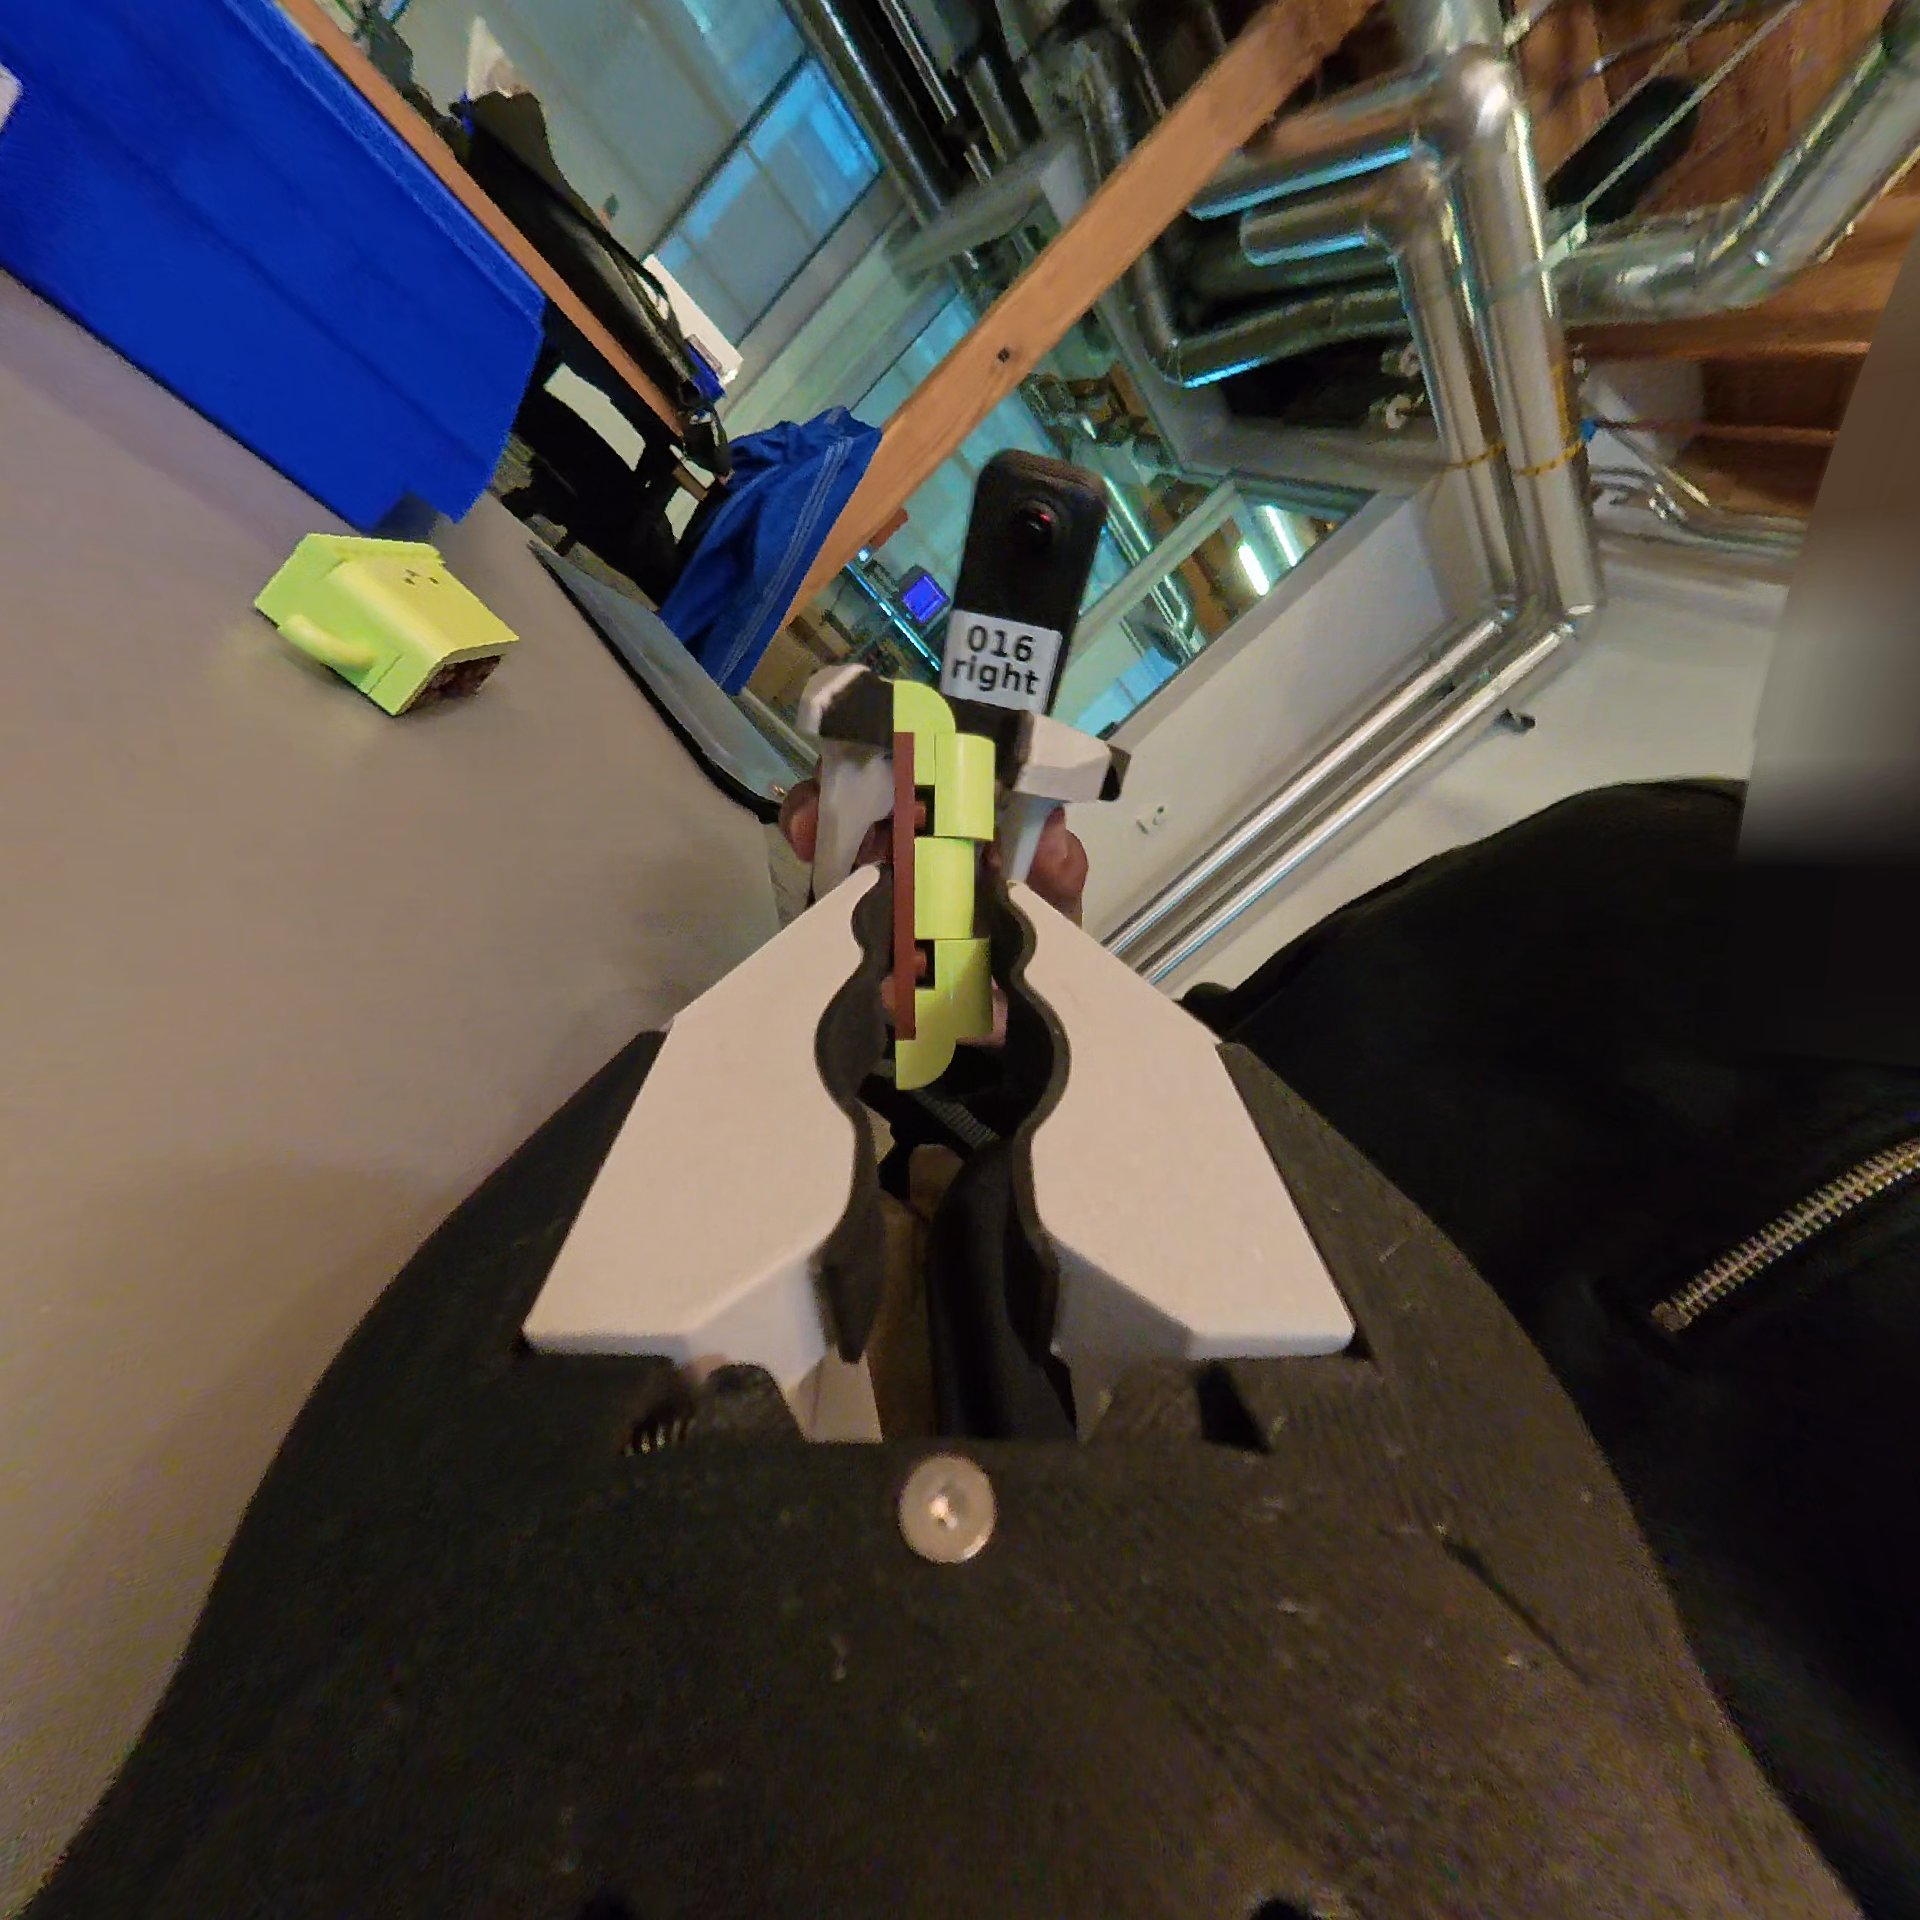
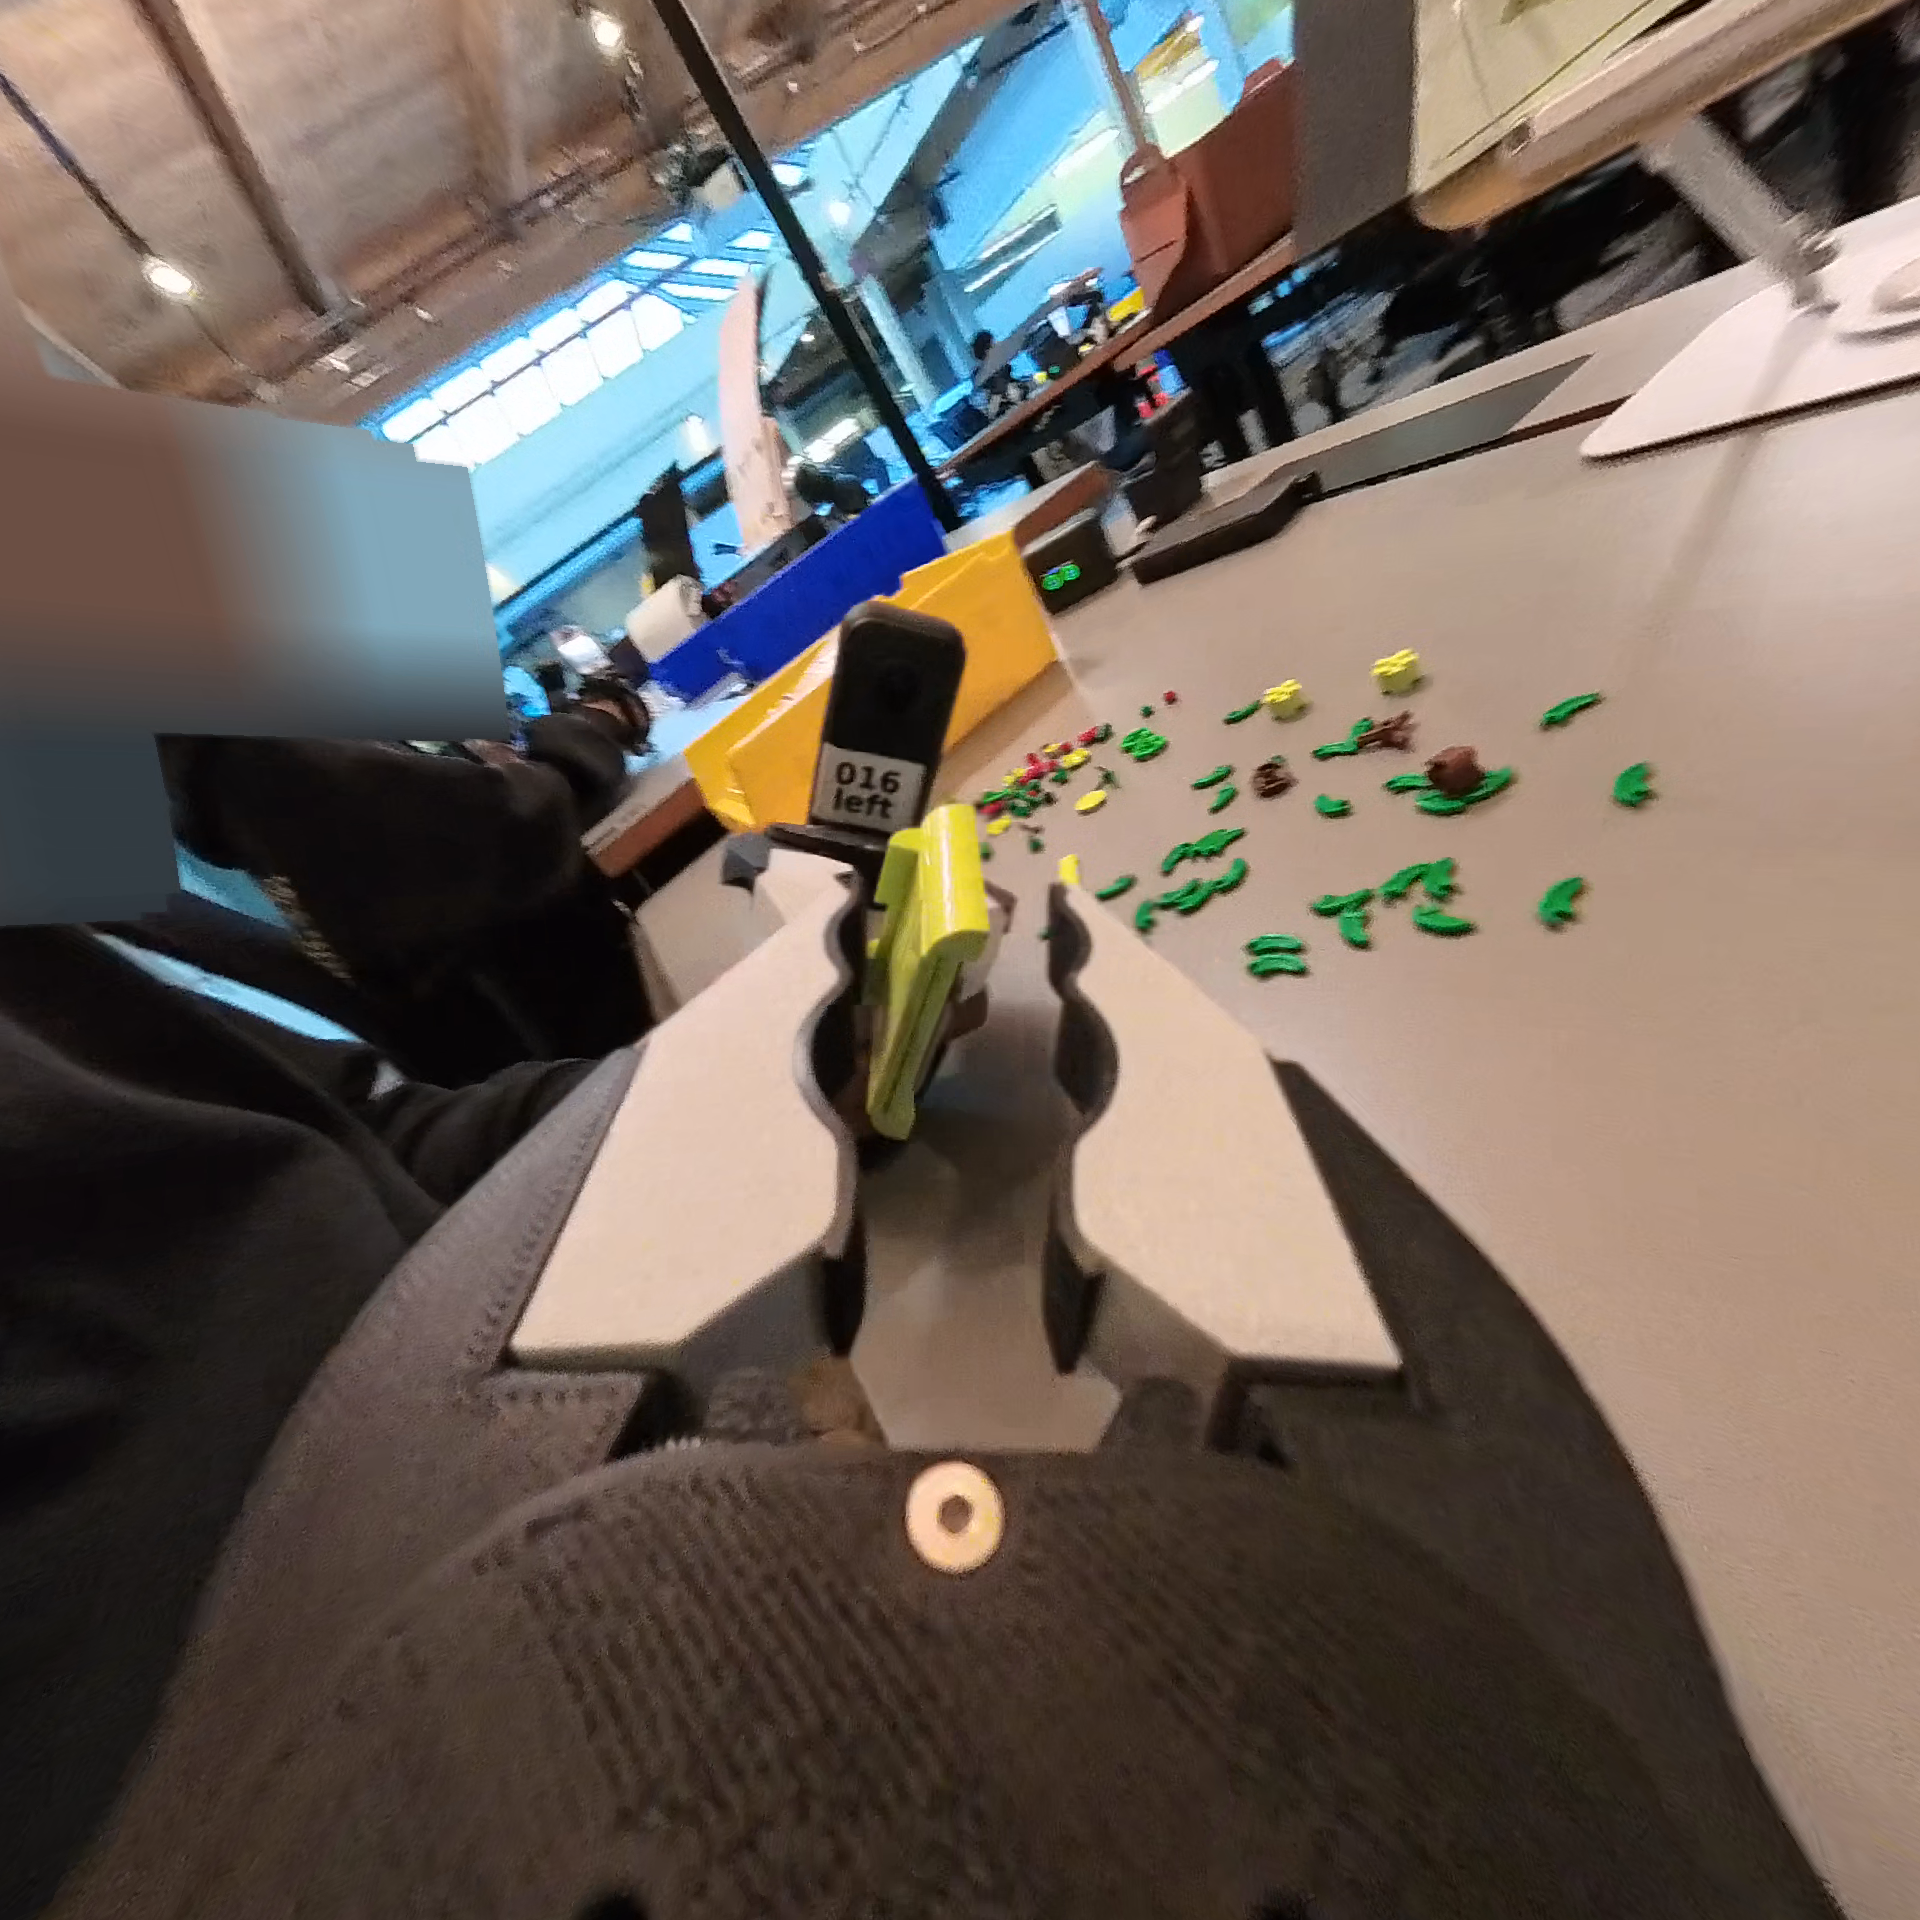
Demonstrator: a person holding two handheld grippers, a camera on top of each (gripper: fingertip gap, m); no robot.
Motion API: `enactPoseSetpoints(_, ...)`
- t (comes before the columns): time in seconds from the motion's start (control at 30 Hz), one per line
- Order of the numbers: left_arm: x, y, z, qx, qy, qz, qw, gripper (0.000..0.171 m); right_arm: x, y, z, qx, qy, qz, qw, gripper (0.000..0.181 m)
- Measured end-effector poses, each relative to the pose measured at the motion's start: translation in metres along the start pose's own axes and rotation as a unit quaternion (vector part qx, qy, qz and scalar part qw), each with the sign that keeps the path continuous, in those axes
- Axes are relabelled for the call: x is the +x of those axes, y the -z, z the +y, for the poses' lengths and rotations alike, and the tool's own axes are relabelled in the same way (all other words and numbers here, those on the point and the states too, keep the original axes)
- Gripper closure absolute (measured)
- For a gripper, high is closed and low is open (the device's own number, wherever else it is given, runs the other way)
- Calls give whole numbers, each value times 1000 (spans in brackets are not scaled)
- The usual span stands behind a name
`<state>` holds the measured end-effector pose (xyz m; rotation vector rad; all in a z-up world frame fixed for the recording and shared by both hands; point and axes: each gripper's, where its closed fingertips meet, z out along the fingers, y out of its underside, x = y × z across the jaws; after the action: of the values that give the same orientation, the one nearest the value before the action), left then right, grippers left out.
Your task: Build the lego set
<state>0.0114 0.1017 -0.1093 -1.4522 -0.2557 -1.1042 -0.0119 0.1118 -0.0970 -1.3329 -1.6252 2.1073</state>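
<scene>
My left gripper [image 1: 940, 914] is shut on a flat lime-green and brown lego assembly [image 1: 940, 883] and holds it upright, above the table's edge. My right gripper [image 2: 951, 904] faces it from the other side. Its jaws stand apart around the same assembly [image 2: 925, 966], which lies against one finger [image 2: 727, 1091] with a gap to the other. In the left wrist view the right gripper [image 1: 935, 821] straddles the assembly's far end. A second lime-green lego block [image 1: 384, 623] lies on the grey table [image 1: 208, 987].
Several loose green leaf pieces [image 2: 1351, 904], yellow flower pieces [image 2: 1392, 670] and a brown piece [image 2: 1455, 769] lie scattered on the table [image 2: 1610, 1143]. A yellow bin [image 2: 935, 665] and a blue bin [image 1: 260, 260] stand at the back. The person's dark jacket [image 1: 1558, 1091] is close by. Less than 4 cm separates the two grippers' tips. The brown piece [image 2: 1455, 769] is about equally far from each gripper, around 20 cm.
</scene>
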Motion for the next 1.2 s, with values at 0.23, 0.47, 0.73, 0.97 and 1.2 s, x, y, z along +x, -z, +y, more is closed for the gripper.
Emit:
enactPoseSetpoints(0.23, 3, -3, -1, 9, -28, -5, 1000, 157, -13, -3, 0, 14, -39, -63, 997, 154)
enactPoseSetpoints(0.47, 7, -2, -4, 19, -30, 7, 999, 157, -11, -2, 0, 16, -22, -51, 998, 173)
enactPoseSetpoints(0.73, 6, -2, -4, 20, -33, 5, 999, 158, -14, -2, -1, 7, -14, -45, 999, 174)
enactPoseSetpoints(0.97, 4, -3, -5, 23, -27, 3, 999, 157, -12, -2, -1, 5, 7, -36, 999, 175)
enactPoseSetpoints(1.2, 3, 2, -9, 36, -6, 16, 999, 158, -8, 4, -4, -13, -18, -47, 999, 174)
